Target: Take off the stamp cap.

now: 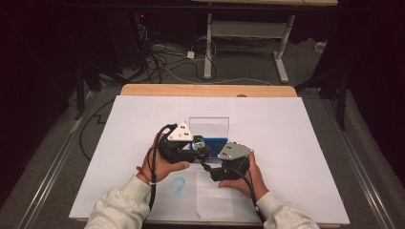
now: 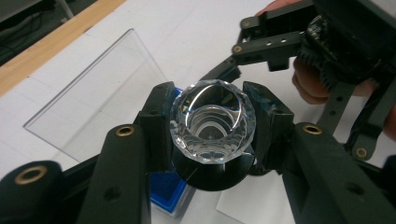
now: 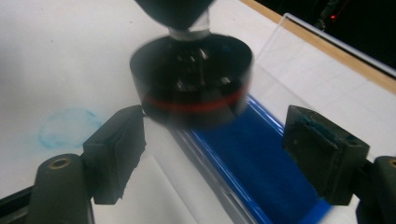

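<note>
the left gripper (image 2: pixel 212 128) is clamped on a faceted crystal knob (image 2: pixel 212 122) with a black round base (image 3: pixel 191 84), held just above the blue tray (image 3: pixel 261 172) mid-table. the right gripper (image 3: pixel 212 154) has its jaws wide apart, flanking the base without touching. a clear upright panel (image 1: pixel 208 125) stands just behind; bare white sheet (image 1: pixel 296 138) lies all around.

A stamp pad tray (image 1: pixel 216 143) lies near the middle of the table (image 1: pixel 305 143). Its open lid (image 1: pixel 208 125) stands behind it. Above the tray's left end, a faceted stamp (image 2: pixel 212 122) sits between the left gripper (image 1: pixel 201 149) jaws. The right gripper (image 1: pixel 206 167) sits just in front of the tray. A round ink mark (image 1: pixel 178 184) lies in front and left of the tray.
</note>
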`<state>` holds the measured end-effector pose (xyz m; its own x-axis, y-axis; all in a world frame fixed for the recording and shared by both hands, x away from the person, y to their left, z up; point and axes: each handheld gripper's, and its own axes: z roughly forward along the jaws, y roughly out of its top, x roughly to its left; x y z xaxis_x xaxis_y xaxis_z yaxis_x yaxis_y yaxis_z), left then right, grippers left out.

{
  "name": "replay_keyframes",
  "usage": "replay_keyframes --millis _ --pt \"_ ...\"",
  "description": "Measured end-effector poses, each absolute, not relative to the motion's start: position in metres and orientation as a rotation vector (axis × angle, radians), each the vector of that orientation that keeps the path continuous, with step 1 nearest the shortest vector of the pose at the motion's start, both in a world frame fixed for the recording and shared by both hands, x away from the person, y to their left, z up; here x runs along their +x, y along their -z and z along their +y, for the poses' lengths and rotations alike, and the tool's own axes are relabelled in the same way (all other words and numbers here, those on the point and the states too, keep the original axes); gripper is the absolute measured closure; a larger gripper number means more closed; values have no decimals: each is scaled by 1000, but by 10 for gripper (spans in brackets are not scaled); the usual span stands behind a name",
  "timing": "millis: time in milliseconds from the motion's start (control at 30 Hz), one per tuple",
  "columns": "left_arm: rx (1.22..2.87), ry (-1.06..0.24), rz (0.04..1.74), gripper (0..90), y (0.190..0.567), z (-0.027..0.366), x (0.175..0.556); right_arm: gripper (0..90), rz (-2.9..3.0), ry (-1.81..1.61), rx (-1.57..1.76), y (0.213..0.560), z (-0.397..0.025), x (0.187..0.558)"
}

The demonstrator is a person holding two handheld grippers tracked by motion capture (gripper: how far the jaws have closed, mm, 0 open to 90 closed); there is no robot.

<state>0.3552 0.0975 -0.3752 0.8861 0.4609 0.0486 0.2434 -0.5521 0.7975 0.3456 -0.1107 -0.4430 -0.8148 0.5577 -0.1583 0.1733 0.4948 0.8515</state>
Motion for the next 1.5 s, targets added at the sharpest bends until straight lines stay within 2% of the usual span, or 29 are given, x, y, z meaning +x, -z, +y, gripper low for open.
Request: replay_keyframes --millis 167,467,1000,1100,1233,1500 --pt "2167 -310 493 550 376 94 352 231 2348 -1293 607 448 -102 346" --pt "2154 -281 488 550 379 93 352 374 2303 -1364 617 452 -105 345" --pt "2138 -235 494 549 380 96 352 388 2335 -1288 550 446 -105 340" --pt "2111 -211 478 550 377 98 352 390 2370 -1207 450 447 -100 335" --pt "2137 -265 465 550 374 96 346 390 2401 -1223 452 447 -94 331" --pt "2133 -267 471 550 373 101 347 388 2415 -1151 472 448 -99 333"
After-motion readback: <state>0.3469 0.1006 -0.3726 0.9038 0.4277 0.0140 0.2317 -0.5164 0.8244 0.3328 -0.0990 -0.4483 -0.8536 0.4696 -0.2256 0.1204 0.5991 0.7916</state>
